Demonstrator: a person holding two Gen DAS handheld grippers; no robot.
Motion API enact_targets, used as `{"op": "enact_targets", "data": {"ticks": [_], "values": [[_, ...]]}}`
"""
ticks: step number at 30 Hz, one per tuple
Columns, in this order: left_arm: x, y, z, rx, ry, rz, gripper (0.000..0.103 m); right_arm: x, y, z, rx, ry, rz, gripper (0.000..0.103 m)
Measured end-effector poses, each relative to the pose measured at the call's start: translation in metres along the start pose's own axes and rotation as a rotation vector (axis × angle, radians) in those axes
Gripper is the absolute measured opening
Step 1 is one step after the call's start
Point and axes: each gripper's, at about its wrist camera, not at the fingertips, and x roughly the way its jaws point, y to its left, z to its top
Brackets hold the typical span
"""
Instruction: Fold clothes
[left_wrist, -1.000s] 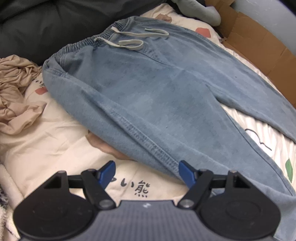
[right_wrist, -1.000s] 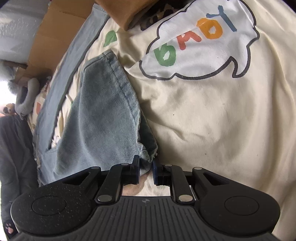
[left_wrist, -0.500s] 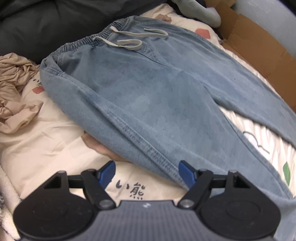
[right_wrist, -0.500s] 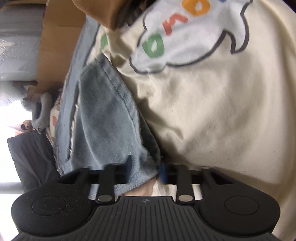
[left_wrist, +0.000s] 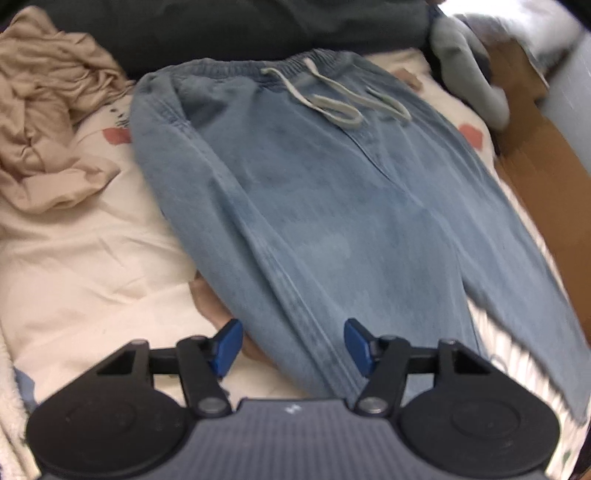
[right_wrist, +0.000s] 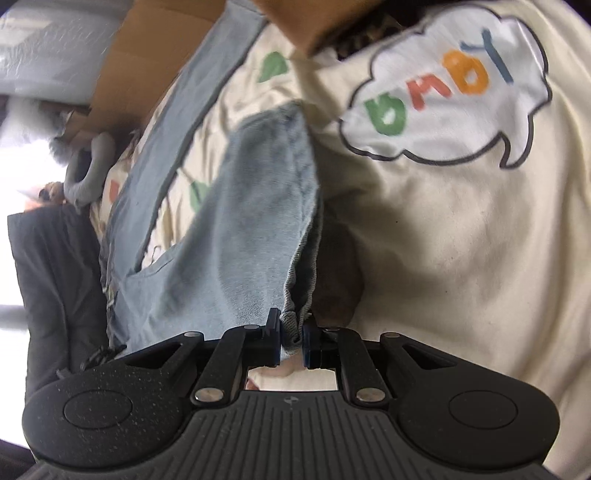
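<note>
Your right tongs (right_wrist: 291, 341) are clenched on the hem of one leg of the light blue denim drawstring trousers (left_wrist: 332, 206), and that leg rises bunched from the pads, off the cream printed bed cover (right_wrist: 461, 240). Your left tongs (left_wrist: 291, 345) are released, jaws wide, with the other trouser leg running between the blue pads (left_wrist: 227, 345); whether the pads touch the cloth you cannot tell.

The trousers lie spread flat on the bed, waistband at the far end against a dark padded garment (left_wrist: 258, 29). A crumpled beige cloth (left_wrist: 48, 122) sits to the left of the waistband, just beside it. A grey stuffed toy (left_wrist: 469, 77) and brown cardboard (left_wrist: 546, 177) run along the right side, close to the outer leg. A white cloud print with coloured letters (right_wrist: 454, 85) lies on the cover beyond the lifted hem.

The denim is faded, with an elastic waistband and a pale looped drawstring (left_wrist: 332, 99) lying on the front.
</note>
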Motion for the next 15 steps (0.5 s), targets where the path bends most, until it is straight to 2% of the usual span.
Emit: {"op": "enact_targets", "data": {"ticks": [6, 8, 9, 13, 15], "values": [[0.009, 0.016, 0.015, -0.095, -0.014, 0.002, 0.055, -0.026, 0.018, -0.006, -0.045, 0.024, -0.017, 0.009], [0.013, 0.021, 0.020, -0.123, -0.022, 0.010, 0.040, -0.031, 0.018, -0.010, -0.044, 0.032, -0.031, 0.009], [0.014, 0.023, 0.023, -0.135, -0.027, 0.021, 0.038, -0.032, 0.018, -0.013, -0.042, 0.037, -0.039, 0.009], [0.014, 0.035, 0.029, -0.187, -0.039, 0.026, 0.037, -0.034, 0.022, -0.020, -0.058, 0.054, -0.083, 0.009], [0.009, 0.038, 0.031, -0.182, -0.046, 0.042, 0.037, -0.035, 0.026, -0.021, -0.069, 0.050, -0.092, 0.009]]}}
